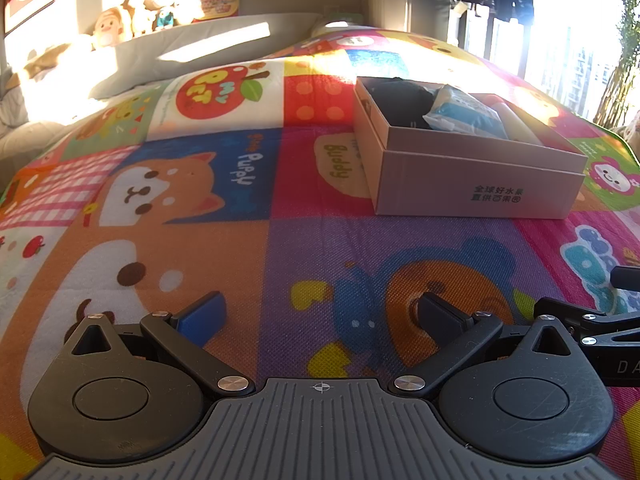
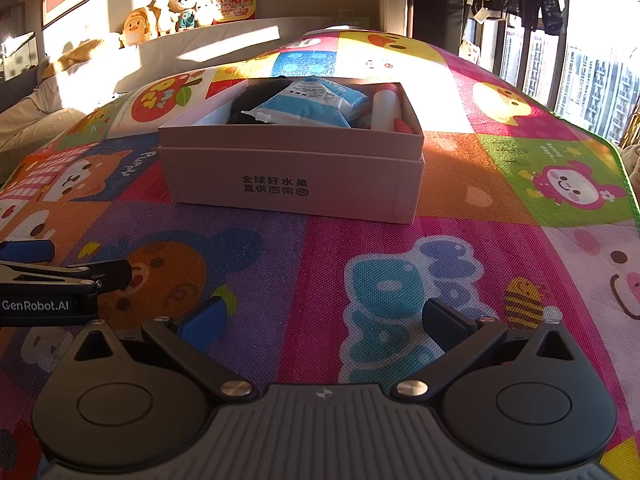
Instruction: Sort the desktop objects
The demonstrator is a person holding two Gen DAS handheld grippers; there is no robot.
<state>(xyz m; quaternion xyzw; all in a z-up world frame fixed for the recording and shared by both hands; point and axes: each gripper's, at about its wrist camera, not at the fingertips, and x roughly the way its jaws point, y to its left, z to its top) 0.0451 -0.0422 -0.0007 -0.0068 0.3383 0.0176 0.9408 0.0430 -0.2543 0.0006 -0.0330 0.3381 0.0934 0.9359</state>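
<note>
Since the pink box [image 2: 292, 184] already holds the blue packet [image 2: 316, 106] and the mat [image 2: 480, 264] lies bare, my left tool [image 1: 320, 316] and right tool [image 2: 322, 320] hang open, empty; sorting looks finished, so next I would only withdraw.

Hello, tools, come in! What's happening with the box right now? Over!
Left tool open, empty. Right tool open, empty. Box on the mat, blue packet already inside. Nothing in the way.

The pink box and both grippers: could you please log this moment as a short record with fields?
surface: cartoon-print mat
container: pink box, open, on the mat
contents: blue-and-white packet over a dark item; white roll at one end
left gripper: open, empty
right gripper: open, empty
loose items on mat: none visible
</note>
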